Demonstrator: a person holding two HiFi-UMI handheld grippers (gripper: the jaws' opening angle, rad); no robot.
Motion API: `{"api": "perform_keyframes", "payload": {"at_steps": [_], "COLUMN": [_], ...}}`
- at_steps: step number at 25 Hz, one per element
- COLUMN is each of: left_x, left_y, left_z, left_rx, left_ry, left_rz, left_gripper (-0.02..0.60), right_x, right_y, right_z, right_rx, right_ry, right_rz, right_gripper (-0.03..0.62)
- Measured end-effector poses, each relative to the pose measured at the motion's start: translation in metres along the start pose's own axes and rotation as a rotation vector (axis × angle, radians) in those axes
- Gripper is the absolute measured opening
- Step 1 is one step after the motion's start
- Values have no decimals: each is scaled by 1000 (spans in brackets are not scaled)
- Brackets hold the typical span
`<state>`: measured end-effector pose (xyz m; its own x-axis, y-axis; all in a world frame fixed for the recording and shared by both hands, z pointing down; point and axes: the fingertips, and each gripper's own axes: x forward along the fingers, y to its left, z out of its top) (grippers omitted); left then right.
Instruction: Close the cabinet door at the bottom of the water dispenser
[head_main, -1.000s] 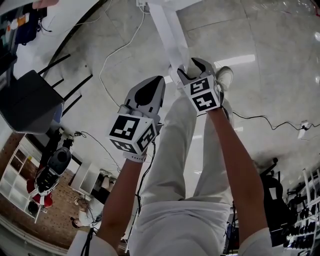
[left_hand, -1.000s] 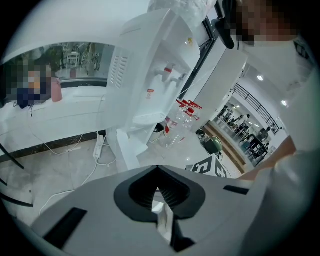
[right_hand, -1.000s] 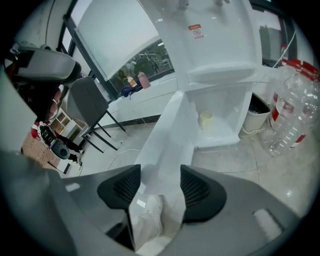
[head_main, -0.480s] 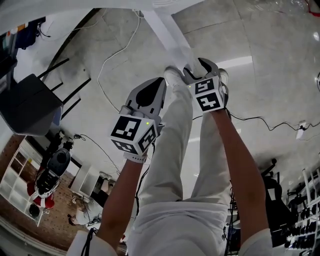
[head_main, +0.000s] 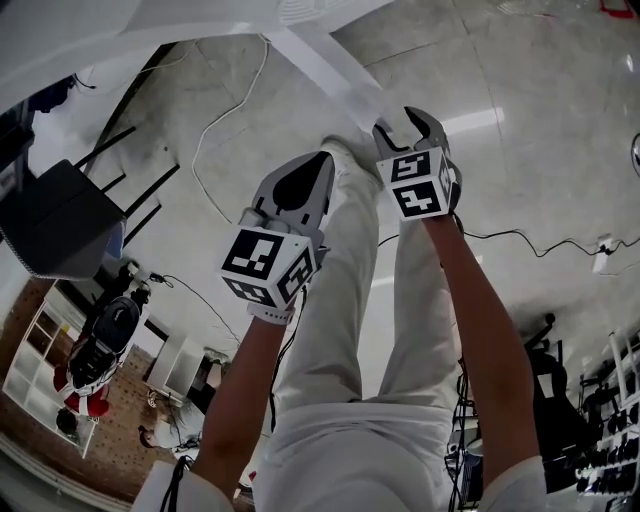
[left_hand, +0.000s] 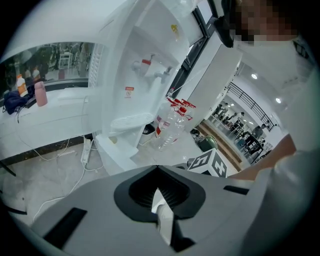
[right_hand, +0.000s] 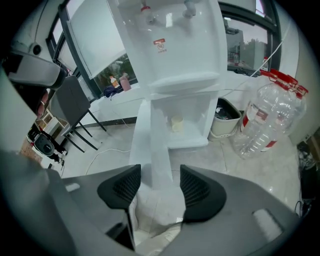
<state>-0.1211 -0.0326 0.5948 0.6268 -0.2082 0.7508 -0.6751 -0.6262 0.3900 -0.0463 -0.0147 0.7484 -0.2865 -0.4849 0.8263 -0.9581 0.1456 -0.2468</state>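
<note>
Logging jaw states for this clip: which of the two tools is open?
The right tool: its jaws stand apart, with the edge of the open cabinet door showing between them. The left tool has its jaws together, holding nothing.

I read an office or lab hall, polished stone floor (head_main: 540, 180), water dispenser (right_hand: 175, 50), clear water jugs (right_hand: 262, 120), black chair (head_main: 50, 215), trailing cables (head_main: 263, 72).

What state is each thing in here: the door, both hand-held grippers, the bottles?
cabinet door: open, swung out, its free edge standing between the right jaws.
right hand-held gripper: open, jaws apart on either side of the door edge, not clamped.
left hand-held gripper: shut, jaws together.
water bottles: red caps on.
</note>
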Motion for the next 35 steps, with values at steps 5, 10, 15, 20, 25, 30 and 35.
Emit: {"api": "perform_keyframes", "payload": {"at_steps": [5, 10, 15, 20, 25, 30, 35], "left_x": [8, 17, 26, 35, 44, 53, 62], "left_y": [-10, -20, -25, -27, -29, -33, -32], "left_z": [9, 15, 25, 32, 43, 54, 61], "left_rx": [11, 17, 29, 36, 49, 60, 65], "left_ry": [-5, -6, -6, -9, -14, -16, -19], "left_rz": [-10, -18, -26, -30, -39, -44, -47], "left_gripper": [6, 6, 6, 6, 6, 6, 6], "right_x": [-7, -12, -14, -14, -11, -9, -4], "right_y": [-27, -54, -77, -97, -116, -134, -151], "right_z": [8, 15, 27, 38, 50, 66, 85], "right_rx": [6, 19, 44, 68, 105, 91, 76], "right_ry": [-16, -30, -48, -68, -77, -92, -115], "right_rz": [-53, -97, -134, -179, -197, -215, -231], "right_gripper": [255, 255, 247, 245, 239, 215, 199]}}
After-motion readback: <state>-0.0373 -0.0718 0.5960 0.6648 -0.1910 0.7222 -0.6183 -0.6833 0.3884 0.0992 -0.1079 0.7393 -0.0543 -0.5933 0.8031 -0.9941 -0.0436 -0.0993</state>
